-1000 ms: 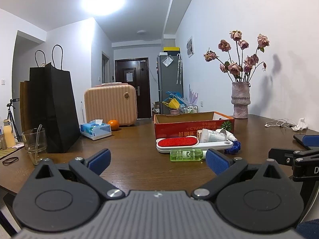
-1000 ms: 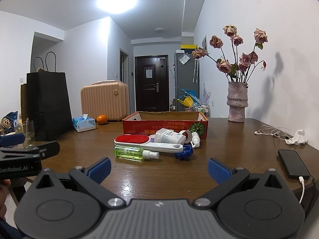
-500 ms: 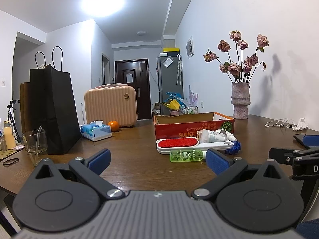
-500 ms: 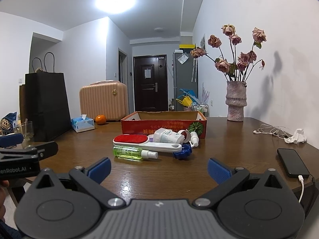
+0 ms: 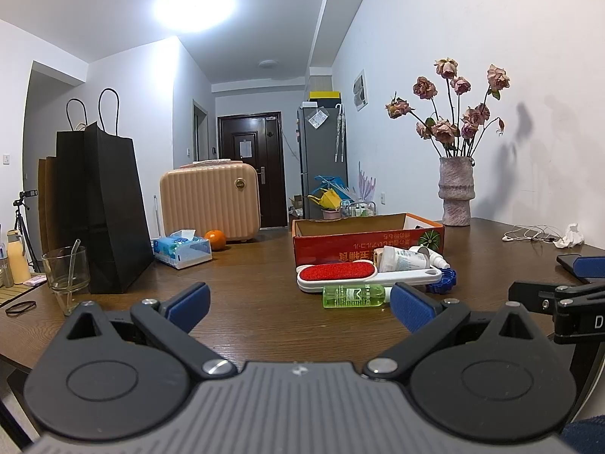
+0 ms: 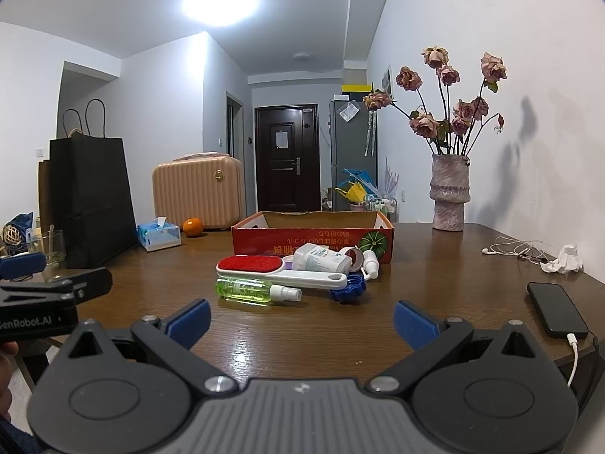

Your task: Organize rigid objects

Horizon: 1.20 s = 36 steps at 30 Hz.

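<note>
A pile of small objects lies on the brown table in front of a red cardboard box (image 6: pixel 314 236) (image 5: pixel 340 244): a white lint brush with a red pad (image 6: pixel 280 270) (image 5: pixel 340 274), a green spray bottle (image 6: pixel 253 292) (image 5: pixel 351 297), a white tube (image 6: pixel 321 259) (image 5: pixel 402 259), a small white pump bottle (image 6: pixel 370 263) and a blue ring-shaped cap (image 6: pixel 349 291) (image 5: pixel 444 278). My left gripper (image 5: pixel 298 304) is open and empty, short of the pile. My right gripper (image 6: pixel 300 319) is open and empty, also short of it.
A black paper bag (image 5: pixel 102 212), a glass (image 5: pixel 66 274), a tissue pack (image 5: pixel 181 247), an orange (image 5: pixel 215 239) and a peach case (image 5: pixel 210 200) stand on the left. A vase of dried roses (image 6: pixel 450 196), earphones (image 6: pixel 518 251) and a phone (image 6: pixel 556 308) lie on the right.
Both grippers have shifted only slightly; the view has barely changed. Nothing on the table has moved.
</note>
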Motion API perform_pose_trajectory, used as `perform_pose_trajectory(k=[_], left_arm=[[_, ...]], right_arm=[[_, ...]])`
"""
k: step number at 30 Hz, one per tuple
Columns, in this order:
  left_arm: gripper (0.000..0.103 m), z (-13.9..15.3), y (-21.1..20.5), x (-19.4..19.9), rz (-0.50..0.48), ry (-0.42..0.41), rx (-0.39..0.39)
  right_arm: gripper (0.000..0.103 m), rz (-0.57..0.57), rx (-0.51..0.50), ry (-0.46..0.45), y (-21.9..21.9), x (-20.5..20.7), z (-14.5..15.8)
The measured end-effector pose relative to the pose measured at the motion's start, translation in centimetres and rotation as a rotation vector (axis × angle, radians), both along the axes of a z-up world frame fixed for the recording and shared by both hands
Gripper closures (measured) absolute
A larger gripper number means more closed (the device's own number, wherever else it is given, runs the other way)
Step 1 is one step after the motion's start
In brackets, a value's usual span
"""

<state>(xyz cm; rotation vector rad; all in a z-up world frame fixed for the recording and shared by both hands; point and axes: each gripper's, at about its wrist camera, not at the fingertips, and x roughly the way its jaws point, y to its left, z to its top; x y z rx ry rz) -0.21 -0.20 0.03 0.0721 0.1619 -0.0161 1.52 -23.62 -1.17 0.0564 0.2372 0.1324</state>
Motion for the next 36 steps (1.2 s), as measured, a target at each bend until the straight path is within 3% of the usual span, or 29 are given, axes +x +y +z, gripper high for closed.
perform_pose_trajectory(k=[22, 29, 36], left_arm=[[0.0, -0.5, -0.1, 0.6, -0.006, -0.003, 0.017], [0.0, -2.6, 0.1, 4.7, -0.014, 0.056, 0.048], [0.0, -2.8, -0.6, 9.8, -0.057, 0.099, 0.087]], right_arm=[[0.0, -0.009, 0.028, 0.017, -0.5, 0.8, -0.2], [0.0, -0.069, 0.038, 0.045, -1.2, 4.9, -1.2], [0.0, -0.108, 0.051, 0.061, -3.6, 10.4, -1.9]])
